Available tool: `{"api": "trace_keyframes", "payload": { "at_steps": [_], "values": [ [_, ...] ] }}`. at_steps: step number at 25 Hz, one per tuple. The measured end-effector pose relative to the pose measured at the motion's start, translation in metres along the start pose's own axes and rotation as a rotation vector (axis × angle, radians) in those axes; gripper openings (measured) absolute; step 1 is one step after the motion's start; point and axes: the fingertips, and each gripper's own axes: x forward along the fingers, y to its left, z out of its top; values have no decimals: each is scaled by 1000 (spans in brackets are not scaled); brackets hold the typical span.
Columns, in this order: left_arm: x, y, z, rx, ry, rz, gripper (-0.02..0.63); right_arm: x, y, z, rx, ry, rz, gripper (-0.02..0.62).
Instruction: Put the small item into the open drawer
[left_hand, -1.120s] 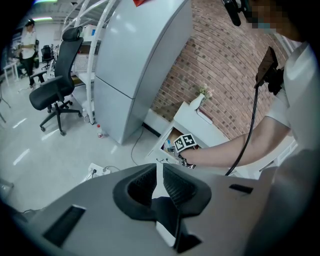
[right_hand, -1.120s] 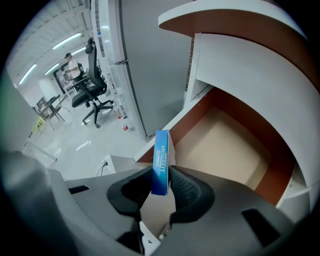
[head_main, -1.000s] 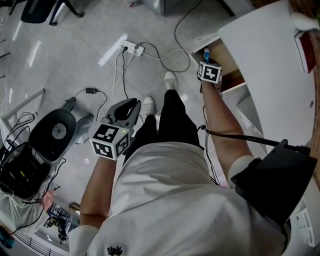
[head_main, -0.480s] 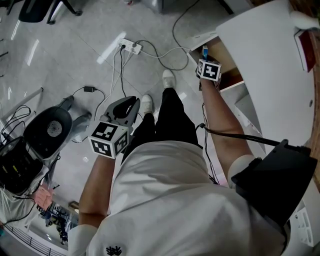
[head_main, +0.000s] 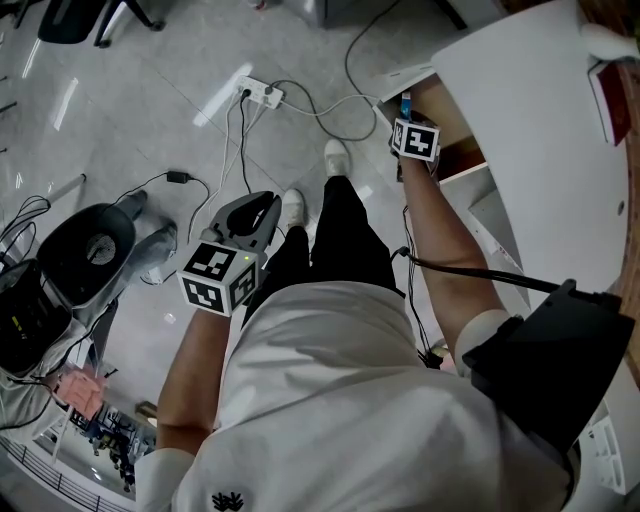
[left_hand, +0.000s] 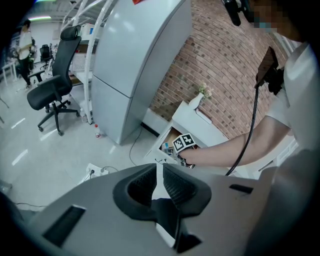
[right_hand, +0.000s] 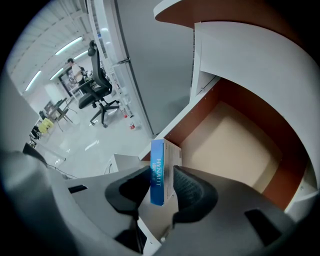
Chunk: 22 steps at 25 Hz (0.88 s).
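The small item is a blue-and-white box (right_hand: 162, 172), upright between the pads of my right gripper (right_hand: 161, 173). Its jaws are opening and the pads look just clear of the box. Right beyond it lies the open drawer (right_hand: 240, 145), with red-brown walls and a bare tan floor. From the head view, the right gripper (head_main: 405, 112) reaches into that drawer (head_main: 458, 128) with the box (head_main: 406, 102) at its tip. My left gripper (head_main: 262, 207) hangs over the floor by the person's left leg, far from the drawer. Its pads (left_hand: 172, 185) are together with nothing held.
A white cabinet top (head_main: 540, 130) overhangs the drawer on the right. On the floor lie a power strip (head_main: 262, 95) with cables and a round black device (head_main: 95, 255). An office chair (left_hand: 50, 95) and a tall grey cabinet (left_hand: 135, 65) stand further off.
The right gripper has edged a little further up toward the drawer with the box. The left gripper has stayed where it was.
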Motion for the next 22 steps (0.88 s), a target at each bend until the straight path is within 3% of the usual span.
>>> {"api": "trace_keyframes", "payload": {
  "at_steps": [18, 22],
  "values": [
    [6, 2, -1, 9, 2, -15, 54, -2, 4, 0, -46, 2, 27, 175],
    [-6, -3, 0, 29, -11, -36, 54, -24, 14, 2, -60, -18, 31, 175]
  ]
}}
